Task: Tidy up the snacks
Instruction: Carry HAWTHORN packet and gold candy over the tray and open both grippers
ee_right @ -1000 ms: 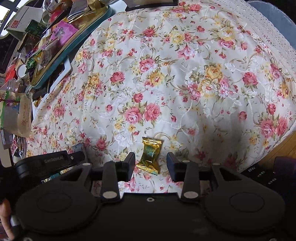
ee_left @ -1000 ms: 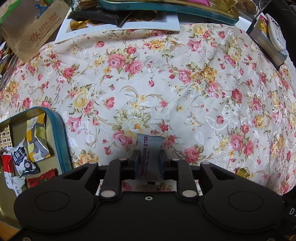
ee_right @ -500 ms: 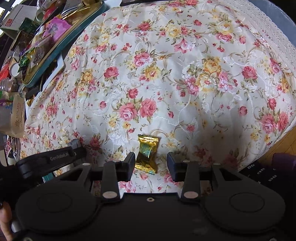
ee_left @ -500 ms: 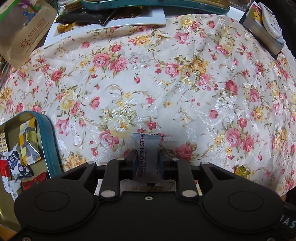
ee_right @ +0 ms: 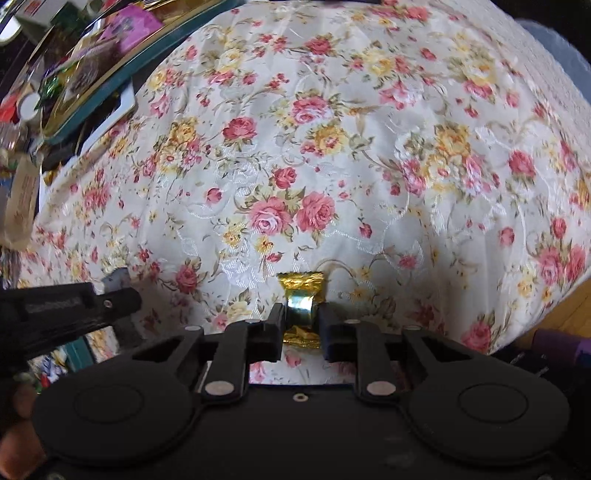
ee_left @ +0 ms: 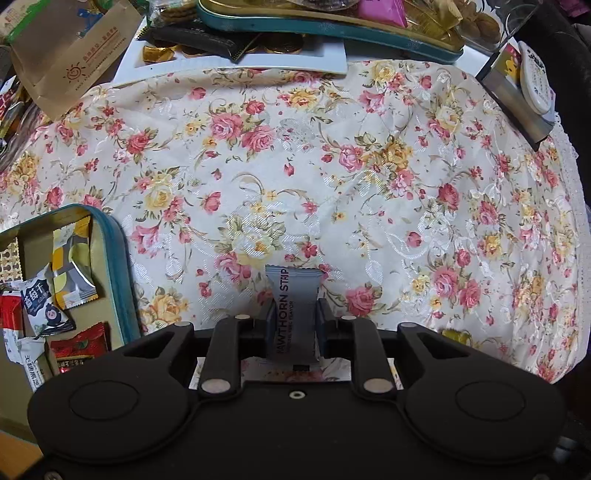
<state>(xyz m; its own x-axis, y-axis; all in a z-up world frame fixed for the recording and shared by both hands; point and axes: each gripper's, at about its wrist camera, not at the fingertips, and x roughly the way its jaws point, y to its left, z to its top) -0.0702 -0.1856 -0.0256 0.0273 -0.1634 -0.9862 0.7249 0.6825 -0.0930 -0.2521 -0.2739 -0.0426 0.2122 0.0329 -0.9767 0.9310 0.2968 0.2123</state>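
Observation:
A grey packet printed "HAWTHORN STRIP" (ee_left: 293,295) stands upright between the pads of my left gripper (ee_left: 293,314), which is shut on it just above the floral tablecloth (ee_left: 332,166). To its left lies an open teal-rimmed tin (ee_left: 118,258) holding several wrapped snacks. In the right wrist view, my right gripper (ee_right: 301,317) is shut on a gold foil candy (ee_right: 301,284) that rests on the cloth. The left gripper's black body (ee_right: 74,306) shows at that view's left edge. The gold candy (ee_left: 456,336) peeks out at the lower right of the left wrist view.
At the table's far side sit a large teal tin (ee_left: 332,29) full of snacks, a white tray (ee_left: 240,62) with gold coins and a brown paper bag (ee_left: 74,55). A small box (ee_left: 517,99) stands at the far right. Wooden floor (ee_right: 576,314) shows past the cloth's right edge.
The right gripper's jaws have closed on the gold candy, which lay loose between them before. The left gripper keeps its hold on the hawthorn packet and has shifted only slightly.

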